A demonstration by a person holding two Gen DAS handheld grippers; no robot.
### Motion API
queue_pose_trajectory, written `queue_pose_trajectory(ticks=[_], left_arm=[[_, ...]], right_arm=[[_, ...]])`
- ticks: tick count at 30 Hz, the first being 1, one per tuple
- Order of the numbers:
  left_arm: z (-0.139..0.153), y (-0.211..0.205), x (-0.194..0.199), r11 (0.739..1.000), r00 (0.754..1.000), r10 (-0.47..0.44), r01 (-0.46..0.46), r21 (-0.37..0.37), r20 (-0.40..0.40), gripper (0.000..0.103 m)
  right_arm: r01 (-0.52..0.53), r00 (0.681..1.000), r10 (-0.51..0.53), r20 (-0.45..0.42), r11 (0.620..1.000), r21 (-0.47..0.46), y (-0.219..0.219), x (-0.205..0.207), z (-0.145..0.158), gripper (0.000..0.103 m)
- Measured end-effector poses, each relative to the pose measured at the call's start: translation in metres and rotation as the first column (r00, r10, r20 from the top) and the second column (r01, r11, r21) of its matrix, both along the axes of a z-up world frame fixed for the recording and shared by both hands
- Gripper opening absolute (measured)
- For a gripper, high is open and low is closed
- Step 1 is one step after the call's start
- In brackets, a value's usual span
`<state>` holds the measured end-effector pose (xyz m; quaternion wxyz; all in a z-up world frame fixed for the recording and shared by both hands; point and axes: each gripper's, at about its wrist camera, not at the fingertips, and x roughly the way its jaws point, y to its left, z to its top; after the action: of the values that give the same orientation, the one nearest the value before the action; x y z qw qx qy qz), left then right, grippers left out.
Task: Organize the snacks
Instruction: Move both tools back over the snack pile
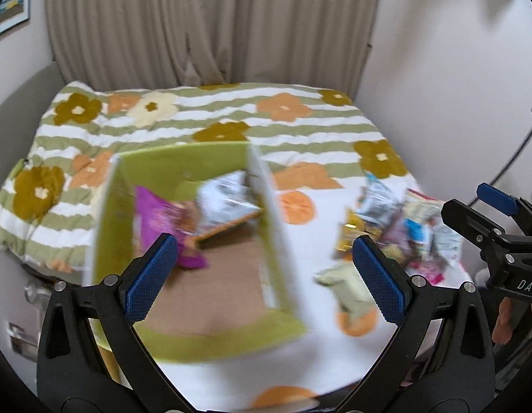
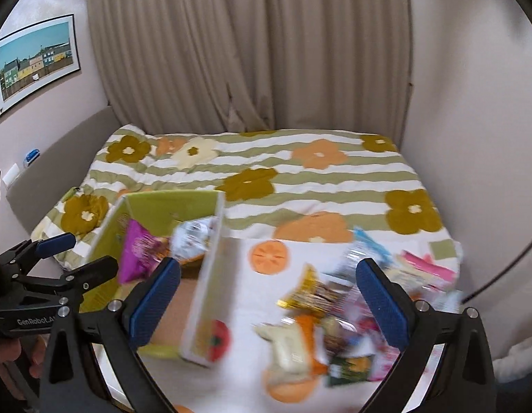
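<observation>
A green cardboard box (image 1: pixel 183 161) (image 2: pixel 169 206) stands open on a white cloth with orange prints (image 1: pixel 321 361). Inside it lie a purple snack bag (image 1: pixel 159 220) (image 2: pixel 138 251) and a silver-white bag (image 1: pixel 224 196) (image 2: pixel 193 234). To the right of the box is a loose pile of snack packets (image 1: pixel 396 227) (image 2: pixel 334 309), with a pale cream packet (image 1: pixel 348 285) (image 2: pixel 290 344) nearest me. My left gripper (image 1: pixel 266 244) (image 2: pixel 83 254) hovers open over the box's right wall, holding nothing. My right gripper (image 2: pixel 269 268) (image 1: pixel 468 199) hangs open above the pile, also holding nothing. Both views are motion-blurred.
Behind the cloth lies a bed with a striped floral quilt (image 1: pixel 231 117) (image 2: pixel 300 179), backed by a beige curtain (image 2: pixel 252 51). A wall (image 2: pixel 472 137) closes the right side. A black cable (image 1: pixel 517 158) runs at the right. A hand (image 1: pixel 506 316) grips the right tool.
</observation>
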<state>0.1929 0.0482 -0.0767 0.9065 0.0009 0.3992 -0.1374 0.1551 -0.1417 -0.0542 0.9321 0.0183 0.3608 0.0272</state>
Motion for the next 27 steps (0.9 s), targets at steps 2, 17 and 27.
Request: queue_pose_trajectory(ticks=[2,17,27], left_arm=[[-0.003,-0.026,-0.010,1.000,1.000,-0.018,0.018,-0.008,-0.003,0.101],[-0.067,-0.186,-0.040,0.986,0.986,-0.166,0.166,0.010,-0.024,0.101],[-0.138,-0.230,-0.007,0.979,0.981,-0.181,0.187,0.078,-0.073,0.101]], right_arm=[[0.013,1.000,-0.013,0.003,1.000,-0.019,-0.024,-0.013,0.001,0.102],[0.103,0.995,-0.104,-0.013,0.994,-0.032,-0.165,-0.063,-0.033,0.102],[0.173,0.982,-0.172,-0.076,0.985,0.001,-0.203,-0.047,-0.091,0.102]])
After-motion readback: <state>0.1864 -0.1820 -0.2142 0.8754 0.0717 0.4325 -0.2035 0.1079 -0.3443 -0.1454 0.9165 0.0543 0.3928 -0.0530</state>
